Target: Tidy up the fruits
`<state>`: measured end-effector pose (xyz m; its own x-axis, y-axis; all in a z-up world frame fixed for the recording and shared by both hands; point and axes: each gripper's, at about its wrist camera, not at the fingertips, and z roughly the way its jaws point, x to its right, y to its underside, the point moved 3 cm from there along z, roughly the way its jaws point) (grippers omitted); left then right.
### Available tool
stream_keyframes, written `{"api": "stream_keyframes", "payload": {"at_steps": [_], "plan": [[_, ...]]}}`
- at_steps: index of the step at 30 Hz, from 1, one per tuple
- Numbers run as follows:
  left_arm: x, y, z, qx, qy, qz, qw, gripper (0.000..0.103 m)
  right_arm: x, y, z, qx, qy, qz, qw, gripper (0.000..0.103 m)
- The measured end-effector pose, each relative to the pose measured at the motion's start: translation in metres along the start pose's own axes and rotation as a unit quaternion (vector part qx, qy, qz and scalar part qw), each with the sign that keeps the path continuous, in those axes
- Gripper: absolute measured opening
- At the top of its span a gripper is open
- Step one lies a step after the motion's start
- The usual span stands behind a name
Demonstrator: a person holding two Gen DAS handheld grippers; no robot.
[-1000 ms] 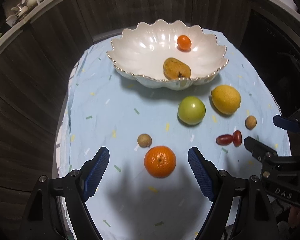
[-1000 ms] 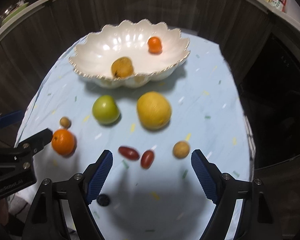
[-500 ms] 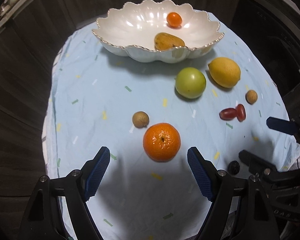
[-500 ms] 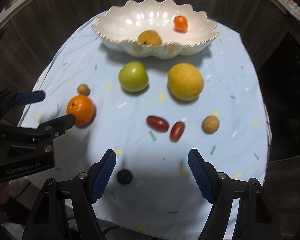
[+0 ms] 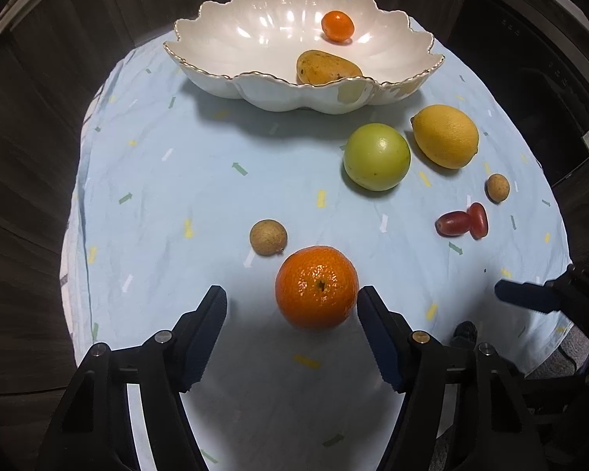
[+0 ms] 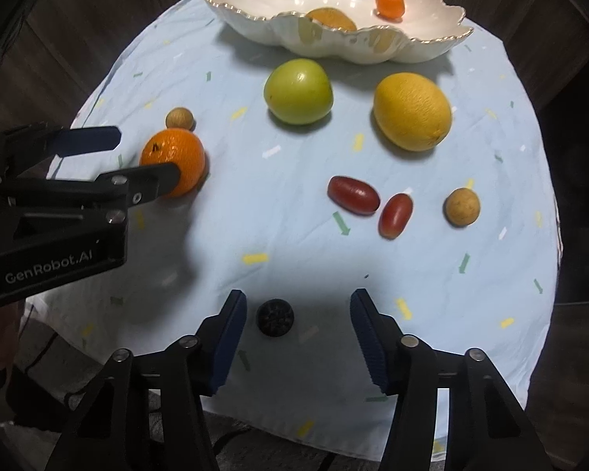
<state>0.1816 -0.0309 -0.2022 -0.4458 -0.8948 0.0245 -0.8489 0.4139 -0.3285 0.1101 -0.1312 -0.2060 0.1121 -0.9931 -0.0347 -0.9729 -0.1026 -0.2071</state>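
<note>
Left gripper (image 5: 290, 306): jaws closing, partly spread around the orange (image 5: 317, 287), which sits on the cloth (image 5: 176, 196) between the pads; right pad just beside the peel, left pad apart, no grip seen. Orange's stem dimple faces up toward the camera. Right gripper (image 6: 296, 312): jaws closing, partly spread, holding nothing; the small dark berry (image 6: 275, 317) lies between them, nearer the left pad, touching neither. Berry is round, no long axis discernible
</note>
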Motion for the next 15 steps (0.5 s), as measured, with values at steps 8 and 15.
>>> {"api": "stream_keyframes", "payload": {"at_steps": [8,15], "plan": [[0.004,-0.002,0.011,-0.008,0.018,-0.008,0.9998,0.060,0.000,0.004,0.012,-0.024,-0.015,0.003,1.000,0.038],[0.009,0.000,0.022,-0.019,0.026,-0.013,0.9994,0.047,0.001,0.003,0.013,-0.018,-0.021,0.003,1.000,0.022]]}}
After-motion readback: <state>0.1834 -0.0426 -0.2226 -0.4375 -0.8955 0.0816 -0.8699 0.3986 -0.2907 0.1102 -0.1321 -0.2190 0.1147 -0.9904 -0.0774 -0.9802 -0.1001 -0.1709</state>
